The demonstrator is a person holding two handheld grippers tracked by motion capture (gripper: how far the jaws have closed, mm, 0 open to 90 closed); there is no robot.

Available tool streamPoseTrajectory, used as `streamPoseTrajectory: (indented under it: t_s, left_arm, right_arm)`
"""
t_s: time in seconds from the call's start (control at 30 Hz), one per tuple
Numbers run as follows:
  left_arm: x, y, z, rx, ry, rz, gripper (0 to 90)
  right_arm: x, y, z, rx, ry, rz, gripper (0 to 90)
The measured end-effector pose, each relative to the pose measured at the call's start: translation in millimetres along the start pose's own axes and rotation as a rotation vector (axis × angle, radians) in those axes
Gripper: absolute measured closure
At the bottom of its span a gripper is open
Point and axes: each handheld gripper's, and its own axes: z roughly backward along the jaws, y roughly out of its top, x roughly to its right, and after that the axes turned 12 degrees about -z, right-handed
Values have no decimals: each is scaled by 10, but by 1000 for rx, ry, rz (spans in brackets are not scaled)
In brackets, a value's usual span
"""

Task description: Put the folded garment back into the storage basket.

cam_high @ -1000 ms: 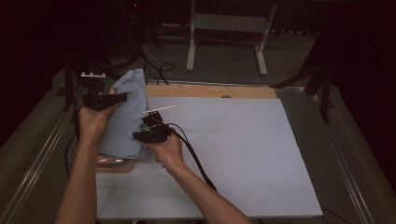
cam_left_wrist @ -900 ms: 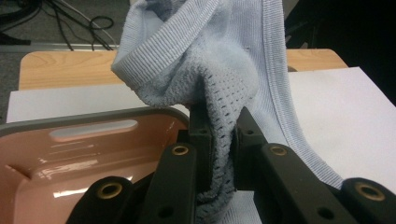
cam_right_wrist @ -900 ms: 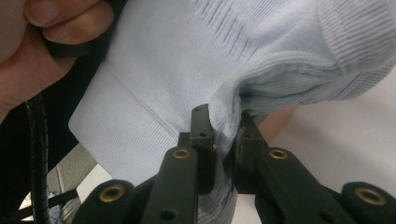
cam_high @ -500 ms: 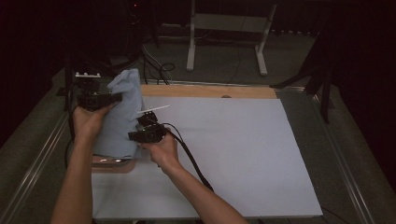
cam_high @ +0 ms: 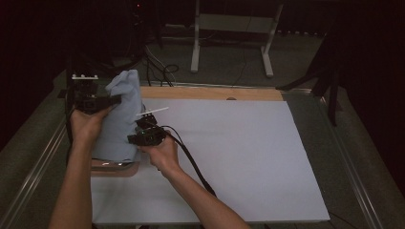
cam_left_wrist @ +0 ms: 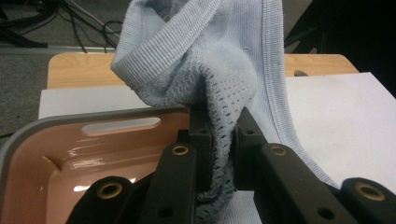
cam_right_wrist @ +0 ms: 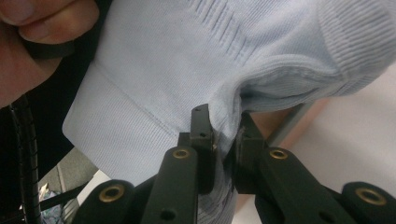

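Observation:
A pale blue knitted garment (cam_high: 120,119) hangs lifted over a pink tub (cam_high: 112,168) with a grey rim at the table's left. My left gripper (cam_high: 111,100) is shut on the garment's upper part; in the left gripper view the jaws pinch a bunched fold (cam_left_wrist: 224,140) of its mesh knit. My right gripper (cam_high: 136,138) is shut on the garment lower down at its right edge; in the right gripper view the cloth (cam_right_wrist: 187,70) is clamped between the jaws, near a ribbed hem (cam_right_wrist: 116,135).
A white sheet (cam_high: 229,157) covers the table, with a wooden strip (cam_high: 210,93) along its far edge. A white strip (cam_high: 155,111) sticks out by the right gripper. A metal stand (cam_high: 229,33) and cables lie on the floor beyond. Metal rails run along both table sides.
Both hands with the garment have drifted slightly left and a little up; the grips are unchanged.

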Motion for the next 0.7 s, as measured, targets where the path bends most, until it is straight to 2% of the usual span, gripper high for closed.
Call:
streamPoseTrajectory:
  t_s: [0.7]
  left_arm:
    - [-85,-28,91,5,26,-1,823]
  right_arm:
    - [-95,4,-124,3,-5,10,818]
